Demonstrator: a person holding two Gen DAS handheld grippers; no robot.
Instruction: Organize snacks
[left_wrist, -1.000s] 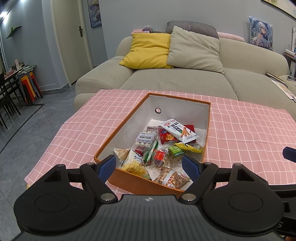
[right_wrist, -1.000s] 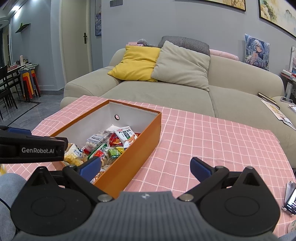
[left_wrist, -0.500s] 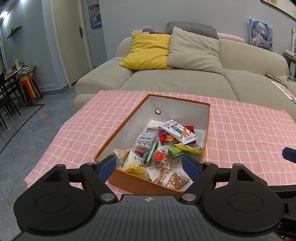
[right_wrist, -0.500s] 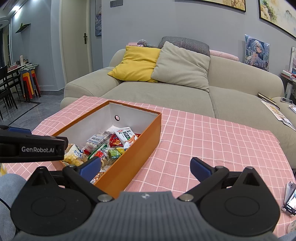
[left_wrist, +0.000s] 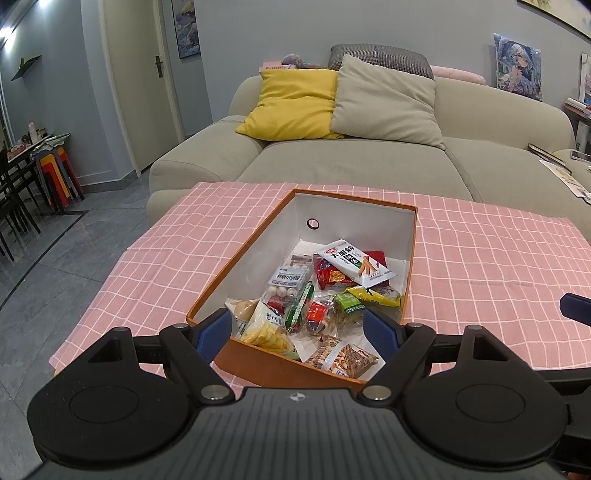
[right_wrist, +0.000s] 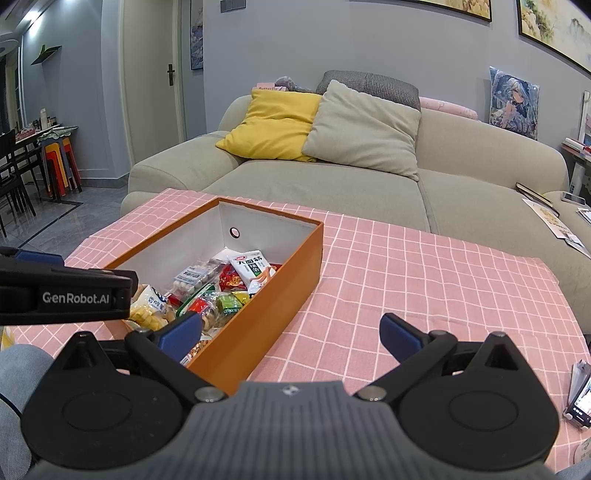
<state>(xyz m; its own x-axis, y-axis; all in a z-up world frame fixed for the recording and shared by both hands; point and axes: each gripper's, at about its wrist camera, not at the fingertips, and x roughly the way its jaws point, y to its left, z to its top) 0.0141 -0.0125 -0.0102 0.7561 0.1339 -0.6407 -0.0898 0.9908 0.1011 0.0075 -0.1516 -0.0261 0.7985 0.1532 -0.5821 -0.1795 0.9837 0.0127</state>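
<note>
1. Orange cardboard box (left_wrist: 258, 354) with a white lining stands open on the pink checked tablecloth (left_wrist: 498, 258), and every snack packet I can see lies inside it, heaped toward the near end; no packet shows on the cloth itself.

2. Both tools are empty. The left gripper (left_wrist: 297, 328) hangs just before the box's near wall with its blue pads spread wide, and the right gripper (right_wrist: 291, 330) is held beside the box's long right wall, equally spread, over bare cloth.

3. From where I stand this could be snacks gathered in and the job all but over, or a jumbled heap waiting to be sorted out; the scene fits either, so I would not name a move.

4. If any packet is to be handled, the white packet with the orange sticks (left_wrist: 354, 262) lies on top and loose, so it is the easy grip. The clear bag of white balls (left_wrist: 288, 280) and the yellow-printed pouch (left_wrist: 264, 328) are overlapped by neighbours.

5. Such film packets are slippery and crinkle. Pinch a flat sealed edge, not the puffed middle, and lift straight up so nothing else drags along.

6. Keep the pads clear of the box wall, since the light box could slide on the cloth.
</note>
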